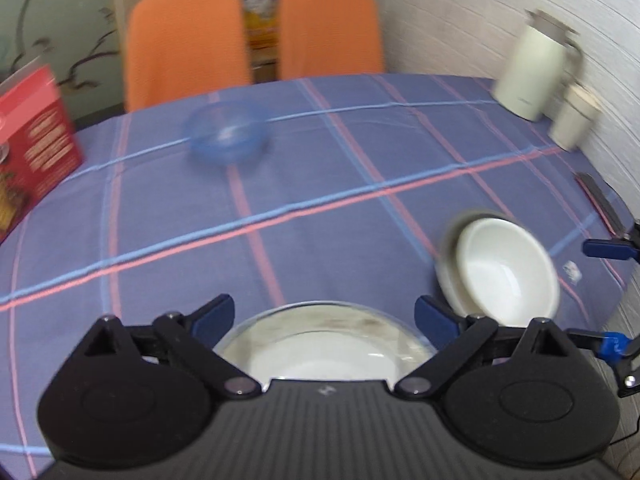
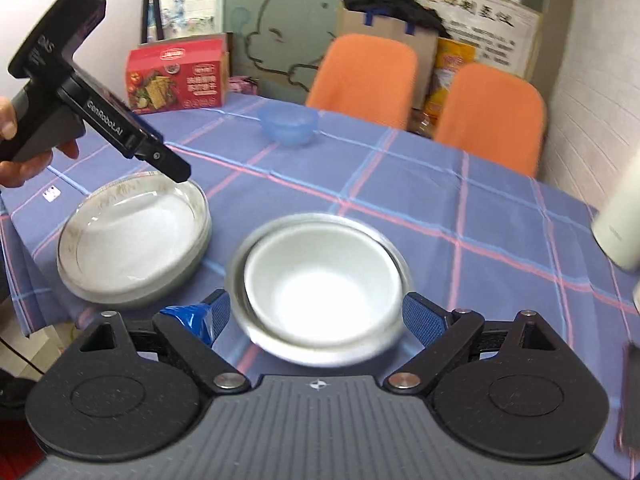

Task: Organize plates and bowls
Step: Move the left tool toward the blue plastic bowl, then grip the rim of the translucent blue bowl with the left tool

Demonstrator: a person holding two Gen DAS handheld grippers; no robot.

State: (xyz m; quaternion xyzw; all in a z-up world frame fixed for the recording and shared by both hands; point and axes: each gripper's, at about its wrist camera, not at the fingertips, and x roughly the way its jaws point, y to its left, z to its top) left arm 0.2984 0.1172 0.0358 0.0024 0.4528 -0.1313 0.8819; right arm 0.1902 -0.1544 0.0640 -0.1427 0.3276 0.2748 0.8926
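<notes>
My left gripper (image 1: 325,316) has its jaws spread wide and holds nothing; directly below and between its blue fingers (image 1: 212,316) lies the glass plate (image 1: 324,332), but my own housing cuts off its near half. Off to its right I see the white bowl (image 1: 506,270) sitting in a metal bowl (image 1: 450,236), both smeared by motion blur, so I cannot tell how deep the nesting goes. Far ahead and slightly left, the blue bowl (image 1: 225,133) is also blurred.

My right gripper (image 2: 316,314) is likewise open and empty, its fingers flanking the near rim of the metal bowl (image 2: 384,240) without clearly touching it; the white bowl (image 2: 322,280) rests inside. The glass plate (image 2: 134,236) lies to its left, with the left gripper (image 2: 176,170) over the far rim. A hand (image 2: 24,160) holding that tool is cropped at the frame edge. Beyond, the blue bowl (image 2: 288,124) stands on the tablecloth (image 2: 480,232).
</notes>
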